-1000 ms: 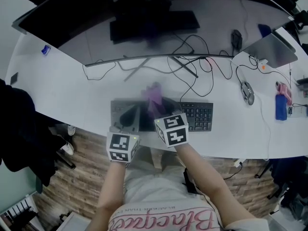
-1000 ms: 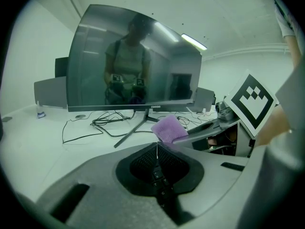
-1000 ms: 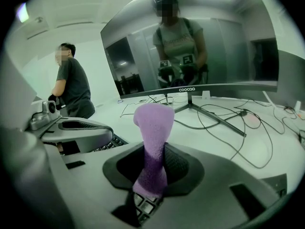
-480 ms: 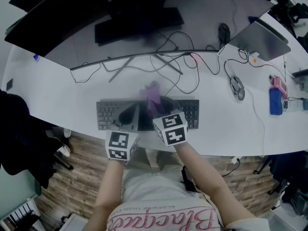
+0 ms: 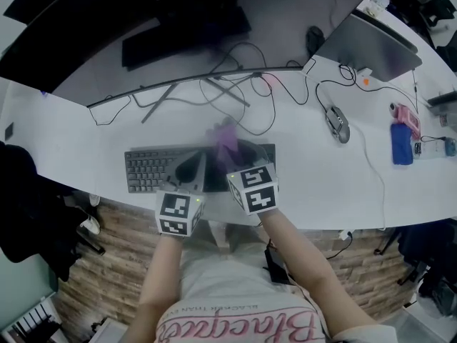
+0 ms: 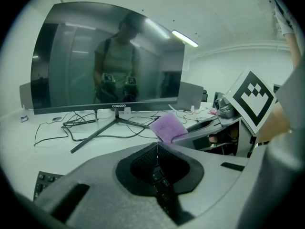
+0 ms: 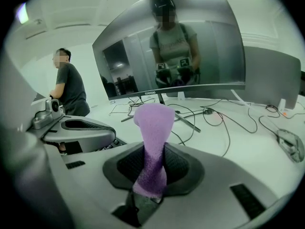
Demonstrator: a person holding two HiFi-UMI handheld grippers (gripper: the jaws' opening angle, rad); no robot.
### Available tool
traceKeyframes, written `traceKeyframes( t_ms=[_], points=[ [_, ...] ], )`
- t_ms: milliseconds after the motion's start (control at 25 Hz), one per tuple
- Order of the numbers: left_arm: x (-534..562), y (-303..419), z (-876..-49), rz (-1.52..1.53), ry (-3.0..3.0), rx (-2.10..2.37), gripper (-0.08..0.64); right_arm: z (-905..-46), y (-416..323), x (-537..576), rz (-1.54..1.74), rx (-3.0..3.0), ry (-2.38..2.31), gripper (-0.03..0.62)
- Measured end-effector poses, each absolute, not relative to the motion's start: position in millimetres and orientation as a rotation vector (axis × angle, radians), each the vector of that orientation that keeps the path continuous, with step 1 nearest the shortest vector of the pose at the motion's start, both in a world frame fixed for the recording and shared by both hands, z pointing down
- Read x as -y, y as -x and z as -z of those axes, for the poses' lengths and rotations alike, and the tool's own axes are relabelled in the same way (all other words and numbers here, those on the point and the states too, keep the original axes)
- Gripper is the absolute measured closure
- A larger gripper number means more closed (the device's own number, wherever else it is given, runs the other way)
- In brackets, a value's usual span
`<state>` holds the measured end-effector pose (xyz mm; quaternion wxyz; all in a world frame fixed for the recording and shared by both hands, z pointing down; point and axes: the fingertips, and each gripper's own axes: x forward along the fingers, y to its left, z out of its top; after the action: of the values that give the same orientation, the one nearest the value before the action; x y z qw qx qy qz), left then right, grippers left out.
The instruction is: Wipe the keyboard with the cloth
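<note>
- Right now the right gripper (image 7: 153,182) has its jaws clamped on the cloth (image 7: 152,128). A purple strip stands up out of the pinch and curls over at its top.
- The left gripper (image 6: 157,152) holds nothing. Its jaws are pressed together, with only a thin seam between them and keys showing underneath.
- In the head view the keyboard (image 5: 151,168) lies along the near edge of the desk (image 5: 86,138). The left gripper (image 5: 193,167) is over the middle of the keyboard, and the right gripper (image 5: 228,154) is just right of that.
- The cloth (image 5: 227,137) reaches past the keyboard's far edge. That patch is blurred, so I cannot tell whether the cloth touches the keys.
- The cloth looks light, soft and limp, with a fuzzy weave that the jaws should hold without slipping. It will fold rather than push, so the free end has to be dragged flat across the keys.
- The present hold, low on a bunched end, looks sound to me. It leaves enough loose cloth beyond the jaws to wipe with.
- The keyboard is stiff but probably light, and it may slide under a wipe. The closed left gripper could steady it at its near edge.
</note>
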<state>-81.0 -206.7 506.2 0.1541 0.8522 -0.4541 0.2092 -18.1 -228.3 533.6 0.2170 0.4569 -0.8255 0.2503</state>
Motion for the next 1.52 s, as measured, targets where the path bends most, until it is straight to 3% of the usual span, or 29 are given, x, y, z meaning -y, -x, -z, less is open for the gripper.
traceKeyframes(
  t_ms=[880, 1520],
  points=[
    [200, 14, -503, -0.595, -2.507, 1.249, 0.554, -535, -93, 226, -0.669, 2.185, -1.416, 0.503],
    [192, 30, -465, -0.533, -2.581, 1.284, 0.554, -471, -135, 206, -0.575, 2.145, -1.643, 0.503]
  ],
)
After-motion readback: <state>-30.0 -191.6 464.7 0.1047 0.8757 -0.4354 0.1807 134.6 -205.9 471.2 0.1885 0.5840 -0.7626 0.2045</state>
